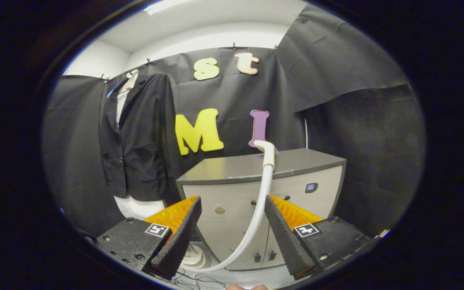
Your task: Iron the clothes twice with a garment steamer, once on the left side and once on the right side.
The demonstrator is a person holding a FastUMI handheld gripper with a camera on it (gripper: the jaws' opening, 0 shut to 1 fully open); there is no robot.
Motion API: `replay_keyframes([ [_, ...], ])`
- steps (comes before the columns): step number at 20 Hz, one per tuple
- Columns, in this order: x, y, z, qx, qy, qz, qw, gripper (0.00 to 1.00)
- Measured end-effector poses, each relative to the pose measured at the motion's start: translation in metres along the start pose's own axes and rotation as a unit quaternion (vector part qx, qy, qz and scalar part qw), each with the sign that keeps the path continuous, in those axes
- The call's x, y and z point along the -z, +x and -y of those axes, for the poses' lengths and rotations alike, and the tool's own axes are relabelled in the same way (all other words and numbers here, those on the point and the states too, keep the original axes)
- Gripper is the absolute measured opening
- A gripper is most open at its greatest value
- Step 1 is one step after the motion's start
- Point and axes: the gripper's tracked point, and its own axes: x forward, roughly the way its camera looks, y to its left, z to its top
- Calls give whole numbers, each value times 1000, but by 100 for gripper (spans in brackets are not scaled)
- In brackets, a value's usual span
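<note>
In the booth, my gripper (232,229) stands released, its 2 fingers spread wide and pressing on nothing. The steamer head (268,152) rests on top of the grey cabinet (256,165), at about 1 o'clock from my fingertips and well beyond them. Its white hose (261,205) drops down the cabinet front and curves through the gap between my fingers toward a pale round base (193,255) on the floor at 7 o'clock.

The dark jacket (139,141) hangs over a white shirt against the wall at 10 o'clock, well apart from the steamer. I judge that neither of the 2 passes, left side or right side, has begun: the steamer is not yet in my grasp, and all the ironing is left.

For moving, open room lies between me and the cabinet front. The cabinet's top edge runs just below the steamer head, so I would come in above it. The jacket's hem sits close beside the cabinet's left corner, leaving a tight passage there, and the hose could drag across my fingers on the way over.
</note>
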Motion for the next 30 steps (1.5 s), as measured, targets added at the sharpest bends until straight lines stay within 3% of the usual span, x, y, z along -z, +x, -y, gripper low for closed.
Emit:
replay_keyframes([
  [6,-28,57,19,-29,-8,-2,1000,98],
  [10,-82,103,35,-21,-22,19,999,98],
  [17,-125,182,53,-14,-26,-7,1000,98],
  [23,-110,231,92,15,37,-82,996,98],
  [30,-87,260,104,26,60,-146,987,97],
])
